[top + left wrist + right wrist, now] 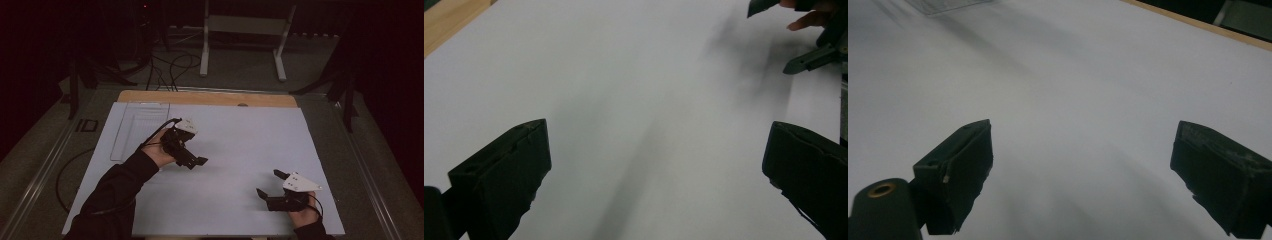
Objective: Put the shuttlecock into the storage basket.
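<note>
Fingers (pixel 499 180) of the left gripper (pixel 659 170): two black blocks, spread wide, nothing between them. Fingers (pixel 955 170) of the right gripper (pixel 1088 175): likewise two, spread wide, bare sheet between. Both released.

Count, largest first: one table (pixel 210 97) with a wooden edge along the far side; one white sheet (pixel 240 145) over most of it; one clear flat tray (pixel 135 130) at the sheet's far left corner; two grippers, one per hand; two grey three-cornered plates, one atop each gripper.

High view: left gripper (pixel 192 161) held over the sheet left of centre, just beside the tray's near right corner, cable looping back over the hand (pixel 157 152). Right gripper (pixel 270 182) near the sheet's near right edge, well apart from the left, pointing leftwards.

Left gripper view adds the other gripper's tips and a fingertip of the right hand (pixel 806 20) at upper right, plus a strip of wood at upper left. Right gripper view adds a corner of the clear tray (pixel 943 5) at the top and the wooden edge at upper right.
</note>
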The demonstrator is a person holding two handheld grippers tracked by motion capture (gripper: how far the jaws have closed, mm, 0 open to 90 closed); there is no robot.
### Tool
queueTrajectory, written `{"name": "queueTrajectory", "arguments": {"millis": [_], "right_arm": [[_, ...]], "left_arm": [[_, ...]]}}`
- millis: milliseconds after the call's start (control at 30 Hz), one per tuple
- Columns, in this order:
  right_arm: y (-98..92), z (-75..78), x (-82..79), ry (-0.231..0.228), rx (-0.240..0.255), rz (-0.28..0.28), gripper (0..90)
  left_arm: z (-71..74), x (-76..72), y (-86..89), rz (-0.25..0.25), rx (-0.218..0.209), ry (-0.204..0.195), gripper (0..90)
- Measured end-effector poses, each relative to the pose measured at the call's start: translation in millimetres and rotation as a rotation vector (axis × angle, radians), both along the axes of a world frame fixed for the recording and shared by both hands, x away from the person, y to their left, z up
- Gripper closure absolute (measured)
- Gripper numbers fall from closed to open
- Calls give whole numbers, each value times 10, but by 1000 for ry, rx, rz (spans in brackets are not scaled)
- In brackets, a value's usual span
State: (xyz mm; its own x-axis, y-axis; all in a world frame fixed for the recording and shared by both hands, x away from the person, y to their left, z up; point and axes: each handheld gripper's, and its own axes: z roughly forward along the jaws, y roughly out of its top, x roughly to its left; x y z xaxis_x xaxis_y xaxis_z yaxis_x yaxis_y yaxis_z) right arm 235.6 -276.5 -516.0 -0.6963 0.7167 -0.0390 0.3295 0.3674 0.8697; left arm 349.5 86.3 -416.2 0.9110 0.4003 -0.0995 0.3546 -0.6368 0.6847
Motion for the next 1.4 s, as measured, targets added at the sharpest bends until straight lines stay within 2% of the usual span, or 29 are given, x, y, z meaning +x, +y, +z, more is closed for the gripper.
{"name": "queueTrajectory", "arguments": {"millis": [33, 133, 200, 267, 533, 667, 1200, 1267, 1400], "right_arm": [[-2, -1, 0, 4, 2, -2, 100], [0, -2, 0, 5, 1, 0, 100], [0, 0, 1, 1, 1, 2, 100], [0, 0, 0, 2, 1, 1, 100], [5, -3, 2, 5, 1, 3, 100], [3, -5, 4, 7, 2, 2, 100], [3, -1, 2, 3, 2, 1, 100], [3, -1, 3, 4, 1, 2, 101], [8, 1, 2, 4, -1, 2, 101]], "left_arm": [[-10, -10, -4, -9, 4, -12, 0], [-67, -43, -23, -18, -3, -11, 0], [-115, -64, -34, -24, 5, -4, 0], [-157, -86, -36, -36, 22, -15, 1], [-290, -164, 18, -40, 16, -22, 1], [-369, -213, 51, -46, 38, -21, 1], [-576, -427, 237, -7, 53, -20, 0], [-599, -456, 256, -5, 73, -38, 0], [-637, -511, 292, 6, 99, -35, 0]]}}
